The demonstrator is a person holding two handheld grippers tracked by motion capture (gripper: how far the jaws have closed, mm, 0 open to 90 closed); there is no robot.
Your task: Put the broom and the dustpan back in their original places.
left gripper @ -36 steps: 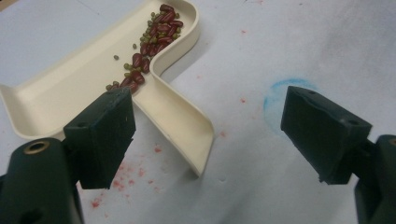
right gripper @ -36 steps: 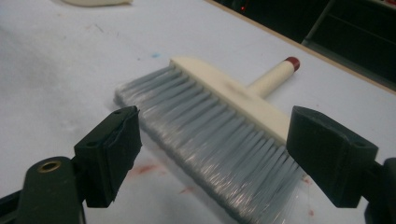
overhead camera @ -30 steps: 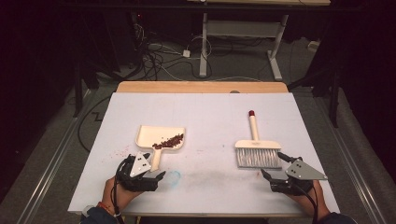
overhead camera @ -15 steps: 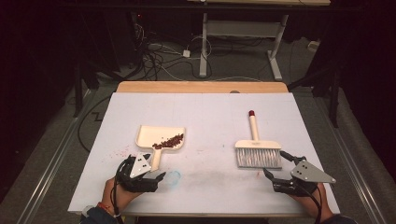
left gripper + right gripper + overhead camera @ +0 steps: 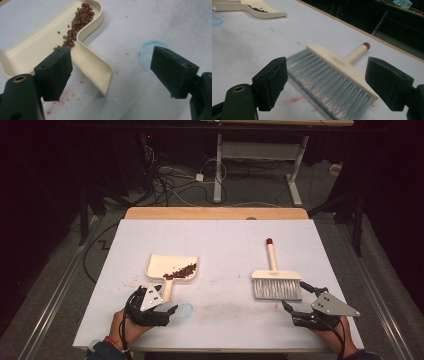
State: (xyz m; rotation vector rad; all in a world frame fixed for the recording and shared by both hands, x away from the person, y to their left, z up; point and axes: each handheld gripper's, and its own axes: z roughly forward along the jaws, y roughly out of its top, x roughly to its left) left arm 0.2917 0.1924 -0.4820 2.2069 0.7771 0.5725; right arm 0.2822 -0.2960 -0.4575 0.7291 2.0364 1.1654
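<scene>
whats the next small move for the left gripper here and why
Probably ease the left gripper forward and close on the dustpan's handle. Its jaws stand open with the handle end lying between them, not yet touched, and the beans are already gathered in the dustpan. The brush lies flat by the open right gripper, so sweeping looks finished.

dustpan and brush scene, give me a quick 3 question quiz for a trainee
1. True or false: the dustpan holds red beans.
2. Which way does the brush handle point: A toward the person, B away from the person, C toward the dustpan?
3. Fill in: the left gripper and the right gripper both stand ____, holding nothing.

Key: 1 true; 2 B; 3 open.
</scene>
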